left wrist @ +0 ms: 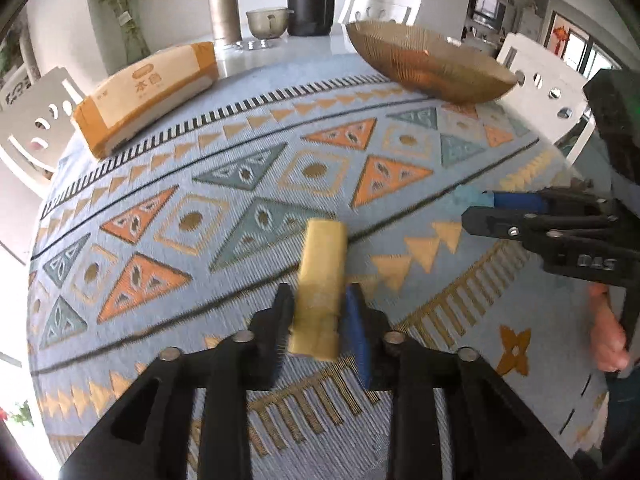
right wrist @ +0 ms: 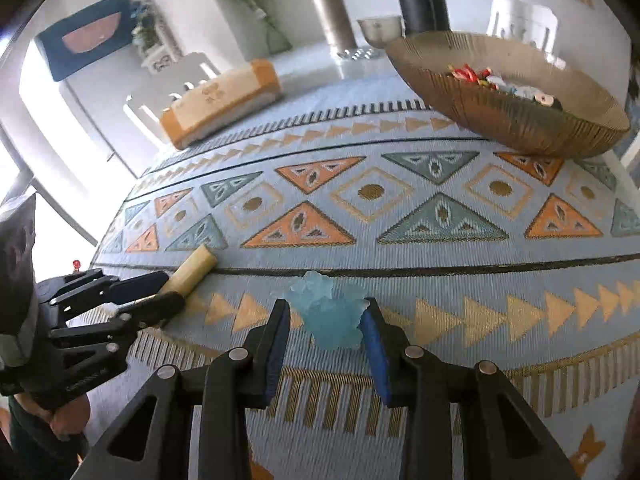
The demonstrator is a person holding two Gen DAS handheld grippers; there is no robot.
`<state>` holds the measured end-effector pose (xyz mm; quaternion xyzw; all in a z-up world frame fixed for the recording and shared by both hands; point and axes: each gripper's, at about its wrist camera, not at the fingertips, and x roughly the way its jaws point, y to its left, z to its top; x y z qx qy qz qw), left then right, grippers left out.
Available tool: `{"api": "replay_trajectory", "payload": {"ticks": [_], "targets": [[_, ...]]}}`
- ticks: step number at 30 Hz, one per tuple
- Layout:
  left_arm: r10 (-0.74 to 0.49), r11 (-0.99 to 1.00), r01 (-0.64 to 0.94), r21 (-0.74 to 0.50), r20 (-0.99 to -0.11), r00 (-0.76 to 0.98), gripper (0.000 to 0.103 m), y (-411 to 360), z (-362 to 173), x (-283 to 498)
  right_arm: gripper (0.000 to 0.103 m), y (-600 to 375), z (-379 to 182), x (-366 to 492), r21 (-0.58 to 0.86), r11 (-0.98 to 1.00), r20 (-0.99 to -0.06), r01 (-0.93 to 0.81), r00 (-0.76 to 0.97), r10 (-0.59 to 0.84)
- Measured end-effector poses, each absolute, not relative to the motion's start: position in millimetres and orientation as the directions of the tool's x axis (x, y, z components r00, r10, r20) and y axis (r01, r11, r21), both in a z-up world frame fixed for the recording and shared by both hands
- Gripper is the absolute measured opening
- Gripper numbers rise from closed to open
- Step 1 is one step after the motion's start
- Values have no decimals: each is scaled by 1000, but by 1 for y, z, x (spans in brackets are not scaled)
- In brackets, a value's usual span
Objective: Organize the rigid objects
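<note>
A table (left wrist: 240, 184) covered by a patterned blue cloth is seen, with a ribbed bowl (left wrist: 432, 64) at the upper right and a tan box (left wrist: 148, 96) at the upper left. A yellow block (left wrist: 320, 288) is held between the narrow jaws of the left gripper (left wrist: 320, 300). A blue figurine (right wrist: 328, 312) sits between the right gripper (right wrist: 326, 312) jaws, touched on the right side only.

I see a white table (left wrist: 256, 60) carrying a patterned blue mat (left wrist: 240, 184). On the mat: tissue pack (left wrist: 148, 96), ribbed bowl (left wrist: 428, 64), yellow block (left wrist: 320, 280), blue translucent piece (right wrist: 328, 312).
</note>
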<state>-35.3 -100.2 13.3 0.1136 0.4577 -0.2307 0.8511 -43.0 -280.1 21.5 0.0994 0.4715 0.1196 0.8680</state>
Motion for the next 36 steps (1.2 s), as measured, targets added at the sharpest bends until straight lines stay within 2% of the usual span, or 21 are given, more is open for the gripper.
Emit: {"api": "replay_trajectory", "payload": {"ticks": [1, 2, 3, 4, 5, 10, 14, 16, 17, 19, 21, 26, 31, 36], "targets": [[-296, 868, 496, -21, -825, 483, 44, -100, 13, -37, 55, -282, 22, -47, 306, 944, -790, -122, 520, 324], [-299, 869, 493, -28, -824, 482, 52, -100, 12, -37, 71, -284, 23, -51, 329, 936, -781, -125, 521, 344], [-316, 869, 493, -43, -816, 485, 56, -98, 12, -37, 78, -287, 23, -56, 347, 930, -773, -119, 526, 356], [-317, 873, 486, -45, -809, 494, 67, -97, 12, -37, 78, -290, 22, -61, 362, 925, -766, -118, 527, 367], [-296, 882, 469, -30, -811, 505, 68, -97, 9, -35, 78, -292, 21, -65, 370, 922, -762, -120, 528, 374], [-272, 891, 454, -8, -810, 520, 69, -99, 8, -33, 78, -288, 22, -61, 332, 939, -782, -87, 530, 326], [-268, 893, 449, -4, -808, 525, 69, -99, 8, -34, 77, -264, 22, -44, 160, 986, -853, -55, 495, 166], [-265, 894, 448, 0, -806, 529, 69, -99, 8, -34, 63, -256, 22, -35, 134, 990, -850, -35, 509, 133], [-264, 895, 447, 0, -806, 529, 69, -99, 8, -34, 52, -254, 21, -33, 125, 992, -840, -17, 531, 115], [-263, 896, 445, 1, -805, 531, 69, -98, 8, -35, 48, -250, 18, -35, 80, 997, -822, 0, 565, 66], [-259, 895, 446, 10, -802, 538, 68, -99, 8, -36, 47, -240, 21, -41, 11, 1000, -803, -4, 595, 12], [-257, 868, 491, 75, -778, 573, 46, -110, 11, -48, 47, -225, 31, -53, -80, 996, -751, -31, 659, -40], [-235, 841, 518, 155, -759, 608, 32, -122, 12, -59, 47, -235, 30, -48, -15, 1000, -766, -20, 643, 1], [-235, 843, 517, 151, -760, 606, 32, -122, 13, -58, 48, -247, 32, -48, 79, 997, -769, -20, 635, 74]]}}
